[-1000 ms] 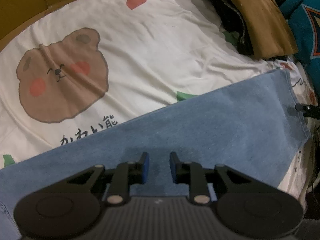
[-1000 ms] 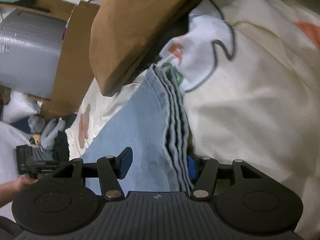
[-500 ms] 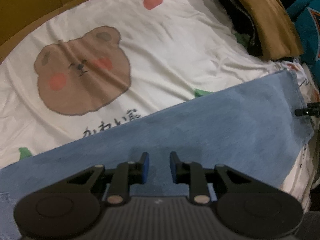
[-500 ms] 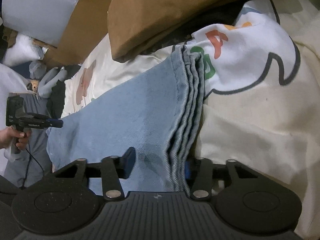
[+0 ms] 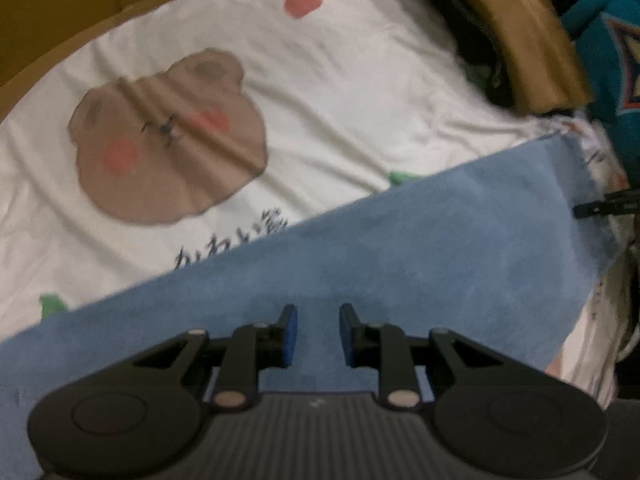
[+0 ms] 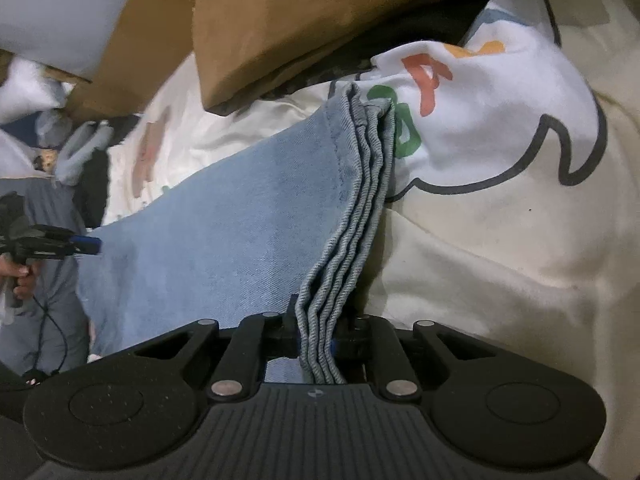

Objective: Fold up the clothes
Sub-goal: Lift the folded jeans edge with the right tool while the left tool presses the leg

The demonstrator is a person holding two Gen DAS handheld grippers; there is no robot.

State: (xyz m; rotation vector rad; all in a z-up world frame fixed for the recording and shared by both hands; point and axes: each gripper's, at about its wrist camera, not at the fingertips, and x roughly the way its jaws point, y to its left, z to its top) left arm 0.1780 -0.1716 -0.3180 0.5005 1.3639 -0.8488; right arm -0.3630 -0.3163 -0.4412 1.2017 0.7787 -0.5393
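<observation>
A cream bedsheet (image 5: pixel 352 80) with a bear print fills the left wrist view. Blue jeans (image 5: pixel 400 248) lie folded across its lower half. A cardboard box (image 6: pixel 132 52), upper left of the right wrist view, is cut off, its contents hidden. The right gripper (image 6: pixel 318 330) has just closed, pinching the jeans' stacked hems. The left gripper (image 5: pixel 314 330) hovers, jaws parted, empty.

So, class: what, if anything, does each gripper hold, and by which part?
The right gripper, whose jaws have just been closing, pinches the folded blue jeans by their stacked hem edges. The left gripper holds nothing; its jaws stand apart above the denim.
</observation>
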